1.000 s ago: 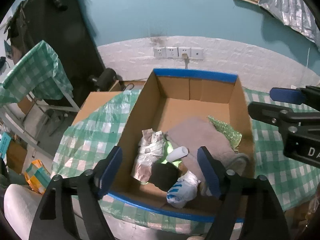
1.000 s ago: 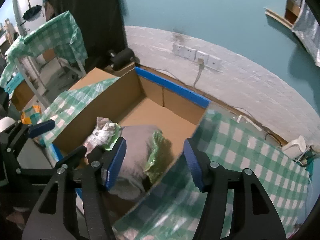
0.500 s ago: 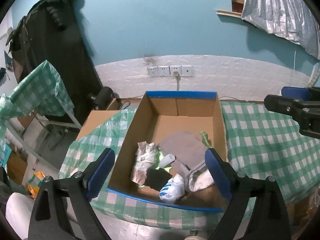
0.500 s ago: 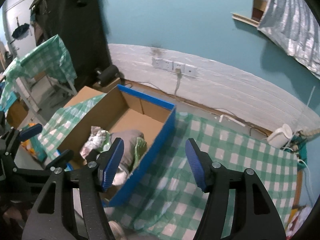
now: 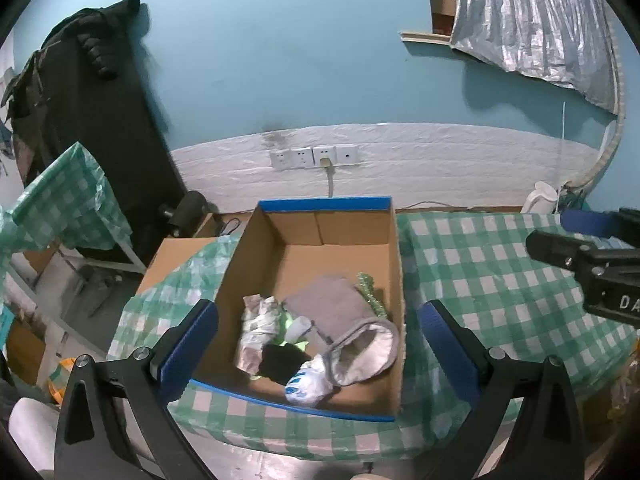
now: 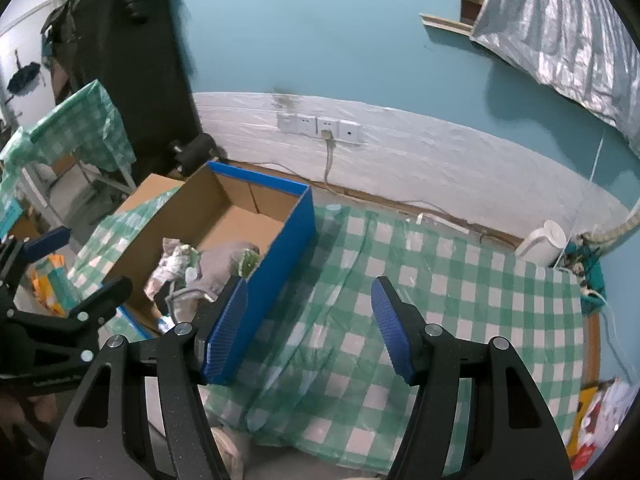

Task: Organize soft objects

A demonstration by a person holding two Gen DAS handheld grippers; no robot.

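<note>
I held the left gripper (image 5: 318, 344) tilted down over the near end of the cardboard box (image 5: 394, 280), and its jaws had just been opening; they stood wide apart, with nothing pressed between them. In its view the blue pads (image 5: 190, 346) framed the box from 8 o'clock and 4 o'clock.

The soft things lay together in the near half of the box: a grey cloth (image 5: 336, 304) with a pale lining at the centre, a crumpled printed wrapper (image 5: 256, 328) at its 9 o'clock, a black piece (image 5: 282, 362) at 7 o'clock, a white and blue bag (image 5: 306, 382) at 6 o'clock, and a green glittery strip (image 5: 370, 294) at 2 o'clock against the right wall. The far half of the box floor was bare cardboard.

The right gripper (image 6: 308, 330) also pointed down, beside the box, over the green checked tablecloth (image 6: 460, 292). Its jaws stood partly apart and empty; the left pad (image 6: 226, 332) overlapped the blue outer wall of the box in that view, but I could not tell whether it touched it. A white kettle (image 6: 544, 240) stood at 2 o'clock near the wall.
</note>
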